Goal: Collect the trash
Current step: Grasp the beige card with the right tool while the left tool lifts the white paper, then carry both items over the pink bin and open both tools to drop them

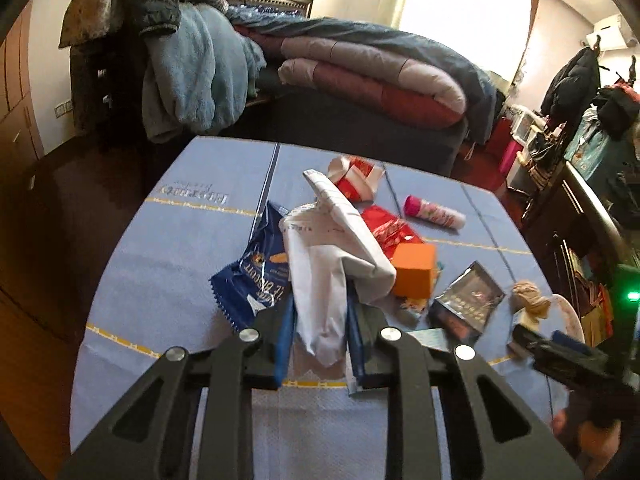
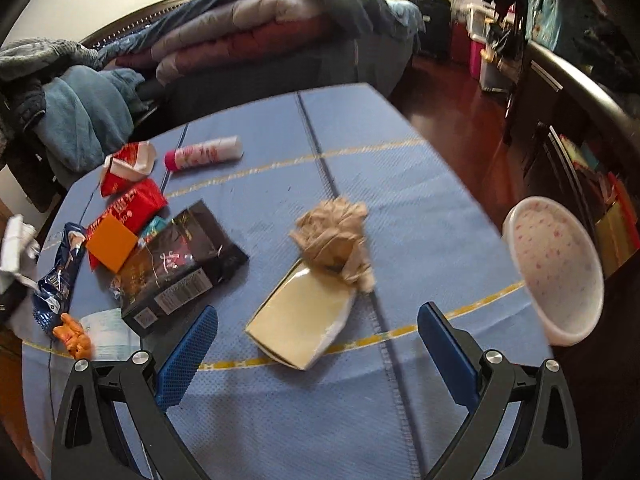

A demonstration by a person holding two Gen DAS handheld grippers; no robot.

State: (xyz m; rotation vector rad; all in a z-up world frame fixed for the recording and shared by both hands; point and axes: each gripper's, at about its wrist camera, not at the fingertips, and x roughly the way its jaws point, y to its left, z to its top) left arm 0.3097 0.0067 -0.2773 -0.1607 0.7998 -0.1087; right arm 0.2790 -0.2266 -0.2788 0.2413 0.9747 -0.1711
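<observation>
1. White paper (image 1: 320,280), crumpled, sits between the blue pads of the left gripper (image 1: 320,332), which are pinched on its lower end; the rest of it stands up beyond the fingertips, above the table (image 1: 180,240).
2. Taking the paper as landmark: a blue wrapper (image 1: 256,276) lies just to its left, touching it in the left wrist view.
3. Right of the paper is an orange box (image 1: 414,270), with a red packet (image 1: 386,226) behind it.
4. Further behind the paper are a torn red-and-white carton (image 1: 356,180) and a pink-capped tube (image 1: 434,212) lying on its side.
5. Further right of the paper lies a black box (image 1: 468,300), flat on the cloth.
6. The right gripper (image 2: 318,344) has its jaws wide apart, holding nothing; it hangs over the cloth well right of the paper.
7. Between and just beyond its fingers lies a cream box (image 2: 298,316), with a brown paper wad (image 2: 334,238) on its far end.
8. A white bowl (image 2: 556,276) with pink specks is at the table's right edge, furthest from the paper.
9. A small orange toy (image 2: 74,334) lies near the cloth's near edge, beside the wrapper.
</observation>
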